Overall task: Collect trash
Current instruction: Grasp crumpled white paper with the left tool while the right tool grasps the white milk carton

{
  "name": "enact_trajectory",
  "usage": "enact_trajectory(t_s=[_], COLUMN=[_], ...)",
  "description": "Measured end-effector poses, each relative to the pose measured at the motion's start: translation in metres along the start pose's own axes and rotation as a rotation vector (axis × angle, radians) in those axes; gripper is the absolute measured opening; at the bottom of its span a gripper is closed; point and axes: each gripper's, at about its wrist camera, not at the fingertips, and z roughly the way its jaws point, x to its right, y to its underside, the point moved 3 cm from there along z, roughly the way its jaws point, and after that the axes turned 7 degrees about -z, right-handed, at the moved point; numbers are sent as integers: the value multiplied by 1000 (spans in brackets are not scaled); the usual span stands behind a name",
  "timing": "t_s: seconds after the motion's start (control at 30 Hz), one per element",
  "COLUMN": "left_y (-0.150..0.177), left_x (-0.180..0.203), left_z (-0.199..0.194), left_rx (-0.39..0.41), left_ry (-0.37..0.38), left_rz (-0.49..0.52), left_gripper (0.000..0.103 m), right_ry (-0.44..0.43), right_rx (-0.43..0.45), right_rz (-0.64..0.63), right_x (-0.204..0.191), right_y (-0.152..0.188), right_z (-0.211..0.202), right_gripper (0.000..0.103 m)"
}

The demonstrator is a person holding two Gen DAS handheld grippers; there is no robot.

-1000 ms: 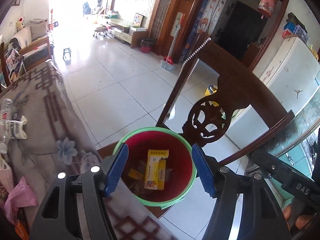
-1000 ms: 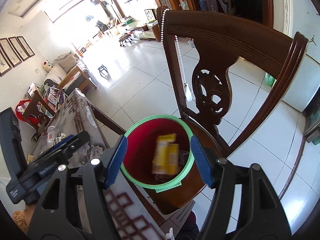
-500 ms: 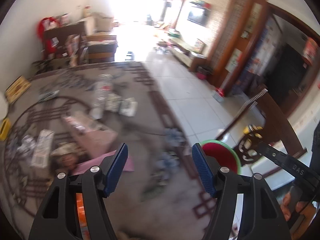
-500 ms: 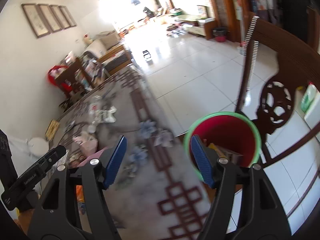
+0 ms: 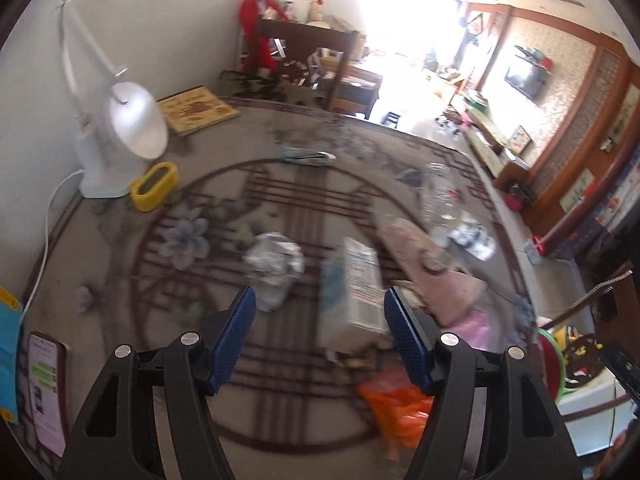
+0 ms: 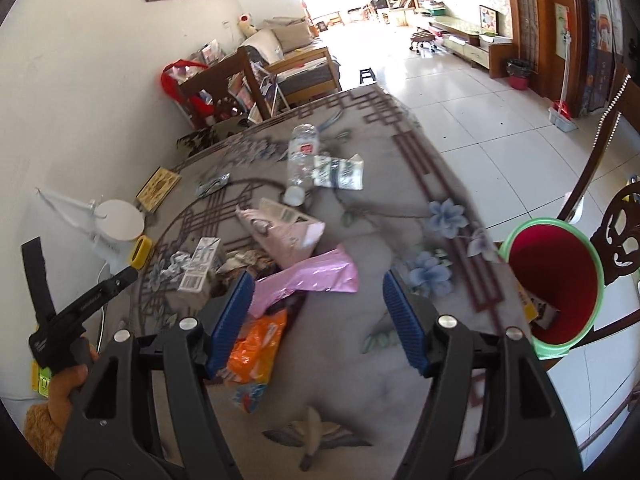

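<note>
— Blue ribbed pads on both tools; how do the jaws stand?
— Left gripper (image 5: 319,330) spread wide, empty, over the patterned tablecloth (image 5: 132,240). Right gripper (image 6: 316,316) likewise apart, holding nothing.
— What lies nearest the left one?
— A boxy white carton (image 5: 354,288), blurred, long axis running away from the camera, just inside the right pad. Left of it, a crumpled silvery wrapper (image 5: 274,266).
— And the right one?
— A glossy pink foil wrapper (image 6: 308,276) between the pads, an orange crinkled bag (image 6: 256,346) beside it. Farther off, a clear plastic bottle (image 6: 302,156) on its side, cap end toward the camera.
— The bin?
— Red bucket (image 6: 554,280), green rim, round, past the table edge to the right, cartons inside.
</note>
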Motion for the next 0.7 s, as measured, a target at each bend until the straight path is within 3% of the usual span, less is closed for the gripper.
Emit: enact_trajectory(t_s=[0.17,0.33,0.43,0.53,0.7], left_y=[-17,-24,-20,-19,-18], left_x=[-37,-42,-39,-39,-50], left_z=[58,123,146,146,115], left_rx=[-73,-184,-238,-234,-198], left_ry=[-19,19,24,58,132], left_rz=[-34,-34,-16,-19,-27], left_gripper=[64,62,54,45,43], right_ry=[19,53,63,60,-1], right_rx=[-33,-61,-75,-84,-117], right_rz=[-16,-24,-31,-63,-115], right_x=[-27,-45,-54,-71,-103], right_y=[9,15,13,8,-8], right_z=[10,15,19,25,55], right_gripper=[66,66,66,66,66])
